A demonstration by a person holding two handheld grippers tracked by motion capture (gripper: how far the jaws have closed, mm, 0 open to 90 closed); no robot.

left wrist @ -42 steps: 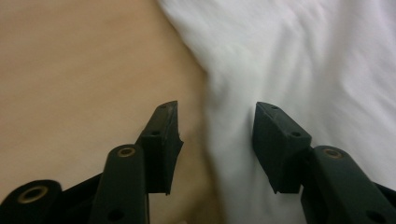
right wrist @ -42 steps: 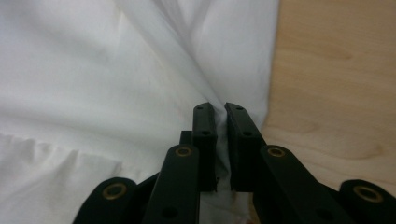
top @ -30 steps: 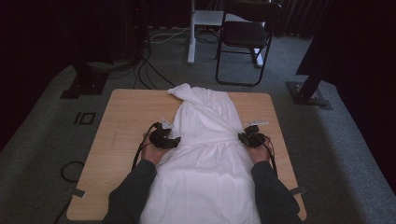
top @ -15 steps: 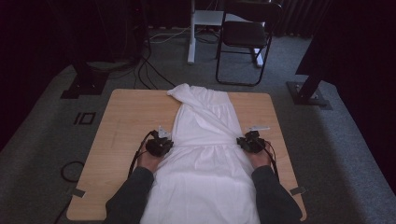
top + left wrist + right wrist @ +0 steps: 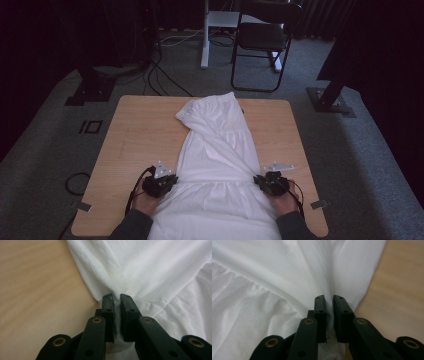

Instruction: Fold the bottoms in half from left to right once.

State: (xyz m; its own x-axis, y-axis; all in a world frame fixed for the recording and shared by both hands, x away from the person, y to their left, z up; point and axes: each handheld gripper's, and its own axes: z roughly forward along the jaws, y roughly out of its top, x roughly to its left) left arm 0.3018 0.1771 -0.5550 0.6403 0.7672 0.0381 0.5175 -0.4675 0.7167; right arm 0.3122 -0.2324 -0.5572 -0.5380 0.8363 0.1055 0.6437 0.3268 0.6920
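A white dress (image 5: 216, 165) lies flat down the middle of the wood counter (image 5: 135, 135), its near end at the person's edge. L gripper (image 5: 161, 182) & R gripper (image 5: 270, 181) each pinch a side of it – jaws shut tight on cloth. Black chair (image 5: 262, 37), cables (image 5: 165, 75) on the floor behind. No writing to read.

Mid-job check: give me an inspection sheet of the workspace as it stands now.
Surface: wooden table, bare either side of the cloth.
Job's things: white garment laid lengthwise, near end hanging over the table's near edge.
Clutter: nothing seen on the table.
Grippers: left gripper shut on the garment's left edge, having just closed; right gripper shut on its right edge.
Cables: one trails from each gripper; more lie on the floor.
Surroundings: grey carpet, black chair beyond the table.
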